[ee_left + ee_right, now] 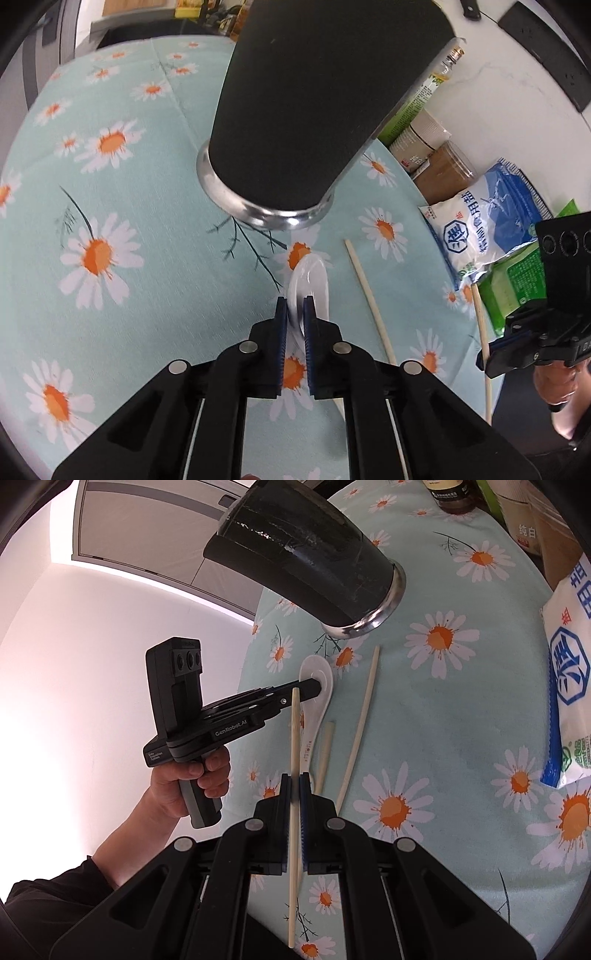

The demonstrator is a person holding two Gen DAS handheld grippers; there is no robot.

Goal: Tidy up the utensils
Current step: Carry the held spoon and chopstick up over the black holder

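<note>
Near the table's (110, 314) middle, the left gripper (295, 299) pinches the white spoon (308, 273) and the right gripper (295, 775) clamps a chopstick (294, 738), probably bound for the black holder (314, 92) close behind

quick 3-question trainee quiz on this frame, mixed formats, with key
1. True or false: the right gripper is shut on a chopstick.
2. The left gripper grips which item? A) white spoon B) salt bag C) black utensil holder
3. Fill in: one loose chopstick lies on the ______ tablecloth.

Key: 1 true; 2 A; 3 daisy-print
</note>
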